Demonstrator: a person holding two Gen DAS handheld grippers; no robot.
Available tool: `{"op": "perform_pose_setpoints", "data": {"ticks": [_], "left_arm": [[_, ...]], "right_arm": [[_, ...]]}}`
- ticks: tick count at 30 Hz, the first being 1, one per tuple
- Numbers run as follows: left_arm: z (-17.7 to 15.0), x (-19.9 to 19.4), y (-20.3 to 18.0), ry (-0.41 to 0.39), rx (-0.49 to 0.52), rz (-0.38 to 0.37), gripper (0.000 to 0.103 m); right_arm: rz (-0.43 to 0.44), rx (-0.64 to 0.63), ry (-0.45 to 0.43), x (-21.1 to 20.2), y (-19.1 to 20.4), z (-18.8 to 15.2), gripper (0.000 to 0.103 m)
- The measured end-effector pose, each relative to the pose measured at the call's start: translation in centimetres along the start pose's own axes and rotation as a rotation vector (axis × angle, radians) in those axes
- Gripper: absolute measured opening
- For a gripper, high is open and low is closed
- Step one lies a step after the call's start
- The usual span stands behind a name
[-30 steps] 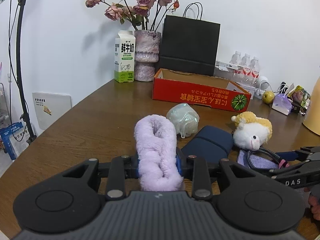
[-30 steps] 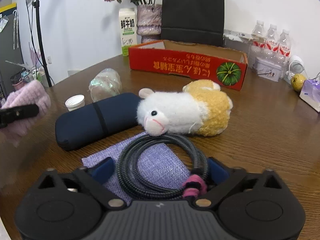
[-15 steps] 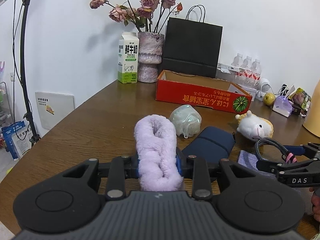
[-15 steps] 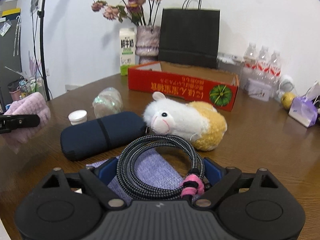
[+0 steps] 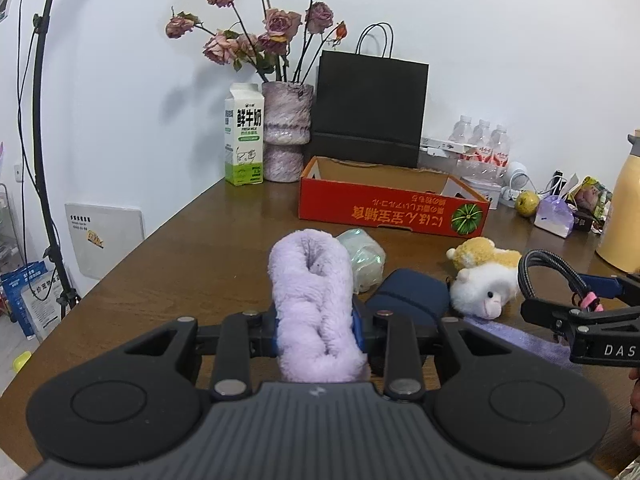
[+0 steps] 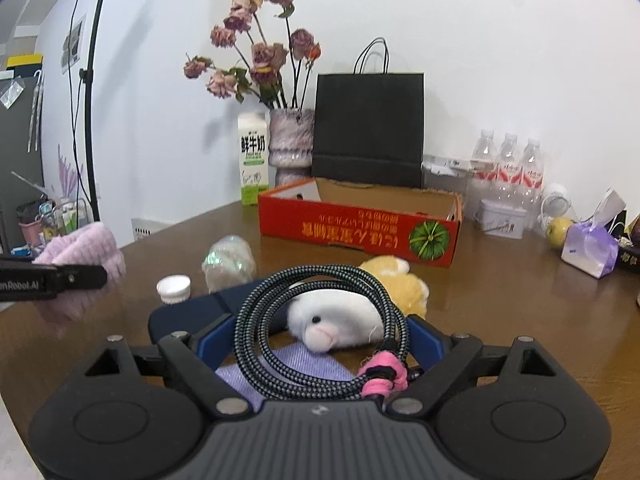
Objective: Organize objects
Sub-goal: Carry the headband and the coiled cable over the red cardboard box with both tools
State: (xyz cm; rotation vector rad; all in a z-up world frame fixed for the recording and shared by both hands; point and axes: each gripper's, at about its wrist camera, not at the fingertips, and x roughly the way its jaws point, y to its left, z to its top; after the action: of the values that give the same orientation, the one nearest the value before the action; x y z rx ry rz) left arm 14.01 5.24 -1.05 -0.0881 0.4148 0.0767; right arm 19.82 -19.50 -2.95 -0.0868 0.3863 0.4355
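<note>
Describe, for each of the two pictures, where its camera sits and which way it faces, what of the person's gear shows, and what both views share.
Left wrist: sits behind the left gripper, facing across the brown wooden table toward the white wall; its jaws clamp a fluffy lilac fabric roll; the right gripper shows at right.
Right wrist: sits behind the right gripper, facing the same wall; it holds a coiled black braided cable; the left gripper enters at left.
Shared: red cardboard box, white-and-yellow plush toy, black paper bag.

Left tool (image 5: 316,326) clamps the fluffy lilac roll (image 5: 314,300); right tool (image 5: 576,308) at three o'clock carries the coiled cable (image 5: 538,264) above the desk (image 5: 192,256).
</note>
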Motion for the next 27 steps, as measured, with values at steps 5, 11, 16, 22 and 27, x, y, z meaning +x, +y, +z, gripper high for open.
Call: {"op": "perform_pose_setpoints", "data": {"ticks": [5,11,16,22,27], "left_arm": [[0.8,0.2,-0.7,-0.011,0.012,-0.017,0.031],[2.1,0.6,-1.6,-0.027,0.016,-0.038,0.031],[3.1,1.2,-2.3,-0.036,0.014,-0.057,0.031],[4.0,2.2,-3.1,-0.041,0.009,-0.075,0.031],[4.5,3.0,-3.6,-0.037,0.003,-0.089,0.031]], "right_arm": [[-0.009,0.011,-0.023,-0.2,-0.1,0.8,0.089],[-0.015,0.019,-0.055,-0.3,-0.3,1.9,0.089],[-0.024,0.019,-0.078,-0.1,-0.5,2.8,0.089],[-0.029,0.023,-0.094,0.4,-0.7,3.9,0.089],[-0.033,0.029,-0.101,1.0,-1.1,4.4,0.089]]}}
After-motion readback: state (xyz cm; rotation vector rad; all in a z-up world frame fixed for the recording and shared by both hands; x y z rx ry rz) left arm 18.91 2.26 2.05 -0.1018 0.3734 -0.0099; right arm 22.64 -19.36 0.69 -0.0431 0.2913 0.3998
